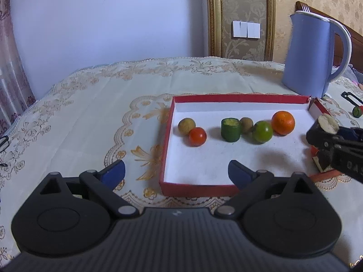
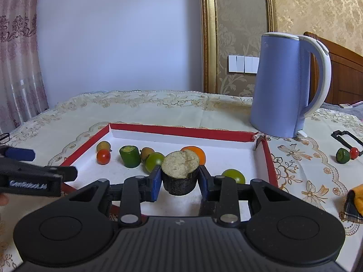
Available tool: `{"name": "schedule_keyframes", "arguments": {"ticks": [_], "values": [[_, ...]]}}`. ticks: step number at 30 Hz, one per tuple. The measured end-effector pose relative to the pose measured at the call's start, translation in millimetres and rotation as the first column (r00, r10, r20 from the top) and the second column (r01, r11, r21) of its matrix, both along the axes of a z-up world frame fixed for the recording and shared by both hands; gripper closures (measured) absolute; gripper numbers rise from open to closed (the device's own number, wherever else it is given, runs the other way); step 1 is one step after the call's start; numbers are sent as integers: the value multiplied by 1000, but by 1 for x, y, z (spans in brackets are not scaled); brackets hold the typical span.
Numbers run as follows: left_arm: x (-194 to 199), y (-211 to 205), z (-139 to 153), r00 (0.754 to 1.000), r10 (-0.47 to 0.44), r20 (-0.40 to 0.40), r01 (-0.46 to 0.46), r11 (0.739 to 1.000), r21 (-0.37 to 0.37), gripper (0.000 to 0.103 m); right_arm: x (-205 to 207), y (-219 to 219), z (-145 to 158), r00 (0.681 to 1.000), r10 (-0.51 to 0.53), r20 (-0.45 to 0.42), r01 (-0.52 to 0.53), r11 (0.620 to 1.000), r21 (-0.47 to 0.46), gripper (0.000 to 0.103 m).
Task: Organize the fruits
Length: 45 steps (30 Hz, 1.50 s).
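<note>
Cream embroidered cloth covers the surface [image 1: 95, 104], and on it lies a shallow red box [image 2: 172, 130] with a white floor, the landmark for everything else. Behind the box's far right corner stands a blue kettle [image 2: 285, 83].

Inside the box, along its far side, sit a tan round fruit [image 1: 186, 125], a red tomato [image 1: 197, 136] touching it, a green cut piece [image 1: 230, 129] standing upright, a second tan fruit [image 1: 246, 125], a green round fruit [image 1: 262, 131] and an orange [image 1: 283, 122]. Another green fruit [image 2: 233, 175] lies nearer the box's right wall.

The left gripper [image 1: 177, 171] hangs over the box's near left corner with its blue fingers [image 1: 114, 173] spread wide and nothing between them; one finger is outside the left wall, the other above the white floor.

The right gripper [image 2: 180, 181] is clenched on a dark-skinned cut piece [image 2: 180, 172], pale cut face up, held above the box's near right part. Outside the box to the right lie a small green piece [image 2: 342, 155] and a small red fruit [image 2: 354, 151].
</note>
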<state>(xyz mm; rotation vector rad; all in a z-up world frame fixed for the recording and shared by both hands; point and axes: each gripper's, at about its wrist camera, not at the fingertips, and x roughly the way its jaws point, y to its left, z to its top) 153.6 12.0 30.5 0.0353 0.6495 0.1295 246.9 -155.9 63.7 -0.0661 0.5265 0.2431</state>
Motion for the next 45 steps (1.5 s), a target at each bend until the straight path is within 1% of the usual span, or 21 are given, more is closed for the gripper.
{"name": "schedule_keyframes", "arguments": {"ticks": [10, 15, 36, 45], "values": [[-5, 5, -3, 1000, 11, -2, -11, 1000, 4, 6, 21, 9, -6, 1000, -14, -24, 14, 1000, -12, 70], [-6, 6, -3, 1000, 13, -2, -13, 1000, 3, 5, 26, 13, -8, 999, -18, -30, 18, 1000, -19, 70], [-10, 5, -2, 1000, 6, 2, -6, 1000, 13, 4, 36, 16, -13, 998, -27, -50, 26, 999, -23, 70], [-10, 4, -2, 1000, 5, 5, -5, 1000, 15, 3, 33, 16, -8, 999, -22, -30, 21, 1000, -22, 69]]}}
